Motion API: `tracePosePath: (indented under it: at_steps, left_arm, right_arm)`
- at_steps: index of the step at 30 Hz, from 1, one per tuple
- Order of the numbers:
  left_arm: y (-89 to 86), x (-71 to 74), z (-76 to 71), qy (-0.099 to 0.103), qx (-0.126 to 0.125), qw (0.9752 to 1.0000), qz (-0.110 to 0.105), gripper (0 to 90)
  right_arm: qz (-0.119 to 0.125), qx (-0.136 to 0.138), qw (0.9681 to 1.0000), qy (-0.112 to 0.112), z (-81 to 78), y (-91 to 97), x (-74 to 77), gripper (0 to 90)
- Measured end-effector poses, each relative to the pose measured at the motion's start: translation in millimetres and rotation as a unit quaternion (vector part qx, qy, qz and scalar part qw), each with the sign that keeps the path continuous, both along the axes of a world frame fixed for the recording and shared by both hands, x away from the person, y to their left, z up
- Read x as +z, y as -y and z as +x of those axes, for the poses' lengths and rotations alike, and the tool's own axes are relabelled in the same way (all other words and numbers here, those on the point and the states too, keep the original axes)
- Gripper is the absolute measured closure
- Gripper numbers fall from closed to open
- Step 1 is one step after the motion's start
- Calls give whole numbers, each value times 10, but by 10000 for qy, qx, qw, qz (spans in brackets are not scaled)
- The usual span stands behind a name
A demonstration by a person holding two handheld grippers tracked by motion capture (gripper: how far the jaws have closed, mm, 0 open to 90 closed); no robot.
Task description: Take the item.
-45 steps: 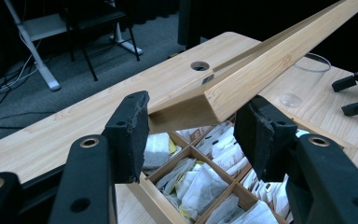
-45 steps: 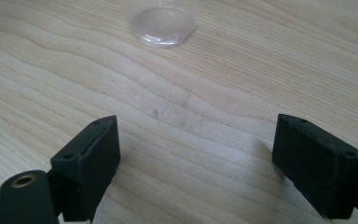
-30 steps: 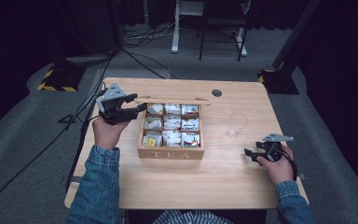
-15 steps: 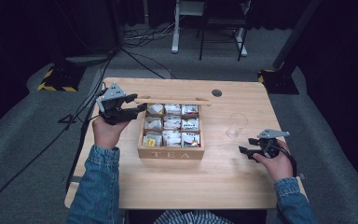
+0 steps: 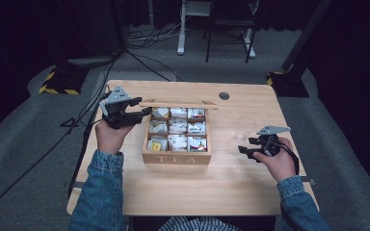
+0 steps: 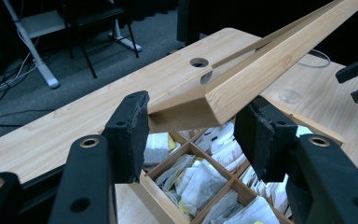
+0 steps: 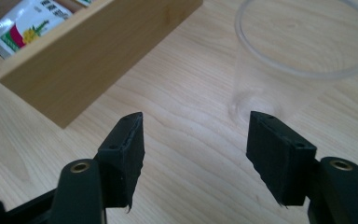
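A wooden box [image 5: 176,158] marked TEA stands mid-table, its compartments full of tea bags [image 5: 177,127]. Its lid [image 5: 178,103] is raised, and my left gripper [image 5: 142,109] is shut on the lid's left end. In the left gripper view the lid's corner [image 6: 261,70] sits between the pads [image 6: 133,130], above the tea bags [image 6: 200,177]. My right gripper [image 5: 247,145] hovers open right of the box, beside a clear plastic cup [image 5: 244,127]. Its jaws have just narrowed a little, with nothing between them. The right gripper [image 7: 196,119] faces bare table, with the cup [image 7: 303,60] ahead and the box wall [image 7: 98,56] to the left.
The wooden table [image 5: 231,192] has a round cable hole [image 5: 224,96] at the back. Cables, a hazard-striped base [image 5: 58,89] and chair legs stand on the dark floor beyond. Bare tabletop lies in front of the box.
My right gripper has risen and moved left toward the cup and box. The left gripper and the raised lid have stayed still.
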State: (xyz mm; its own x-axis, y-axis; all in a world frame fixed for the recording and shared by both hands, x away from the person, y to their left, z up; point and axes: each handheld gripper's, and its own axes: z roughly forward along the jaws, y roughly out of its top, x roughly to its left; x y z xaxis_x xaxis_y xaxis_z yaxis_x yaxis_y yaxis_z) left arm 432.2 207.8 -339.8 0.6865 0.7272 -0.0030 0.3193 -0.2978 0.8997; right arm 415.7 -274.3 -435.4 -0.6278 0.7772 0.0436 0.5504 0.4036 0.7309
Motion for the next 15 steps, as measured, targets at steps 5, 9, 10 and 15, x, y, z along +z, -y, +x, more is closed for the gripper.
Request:
tracePosePath:
  at_steps: [5,9,10,15]
  left_arm:
    - [0,2,2,4,4,10000,-5,457]
    - [0,1,0,3,-6,10000,9,457]
    - [1,1,-1,1,-8,10000,12,457]
    - [0,1,-3,-1,-19,10000,33,457]
  right_arm:
    - [53,97,9999,122,2,-201,114,373]
    - [113,305,9994,129,28,-356,181,373]
    - [125,340,9993,134,37,-400,194,373]
    - [102,615,9979,181,74,-621,255,374]
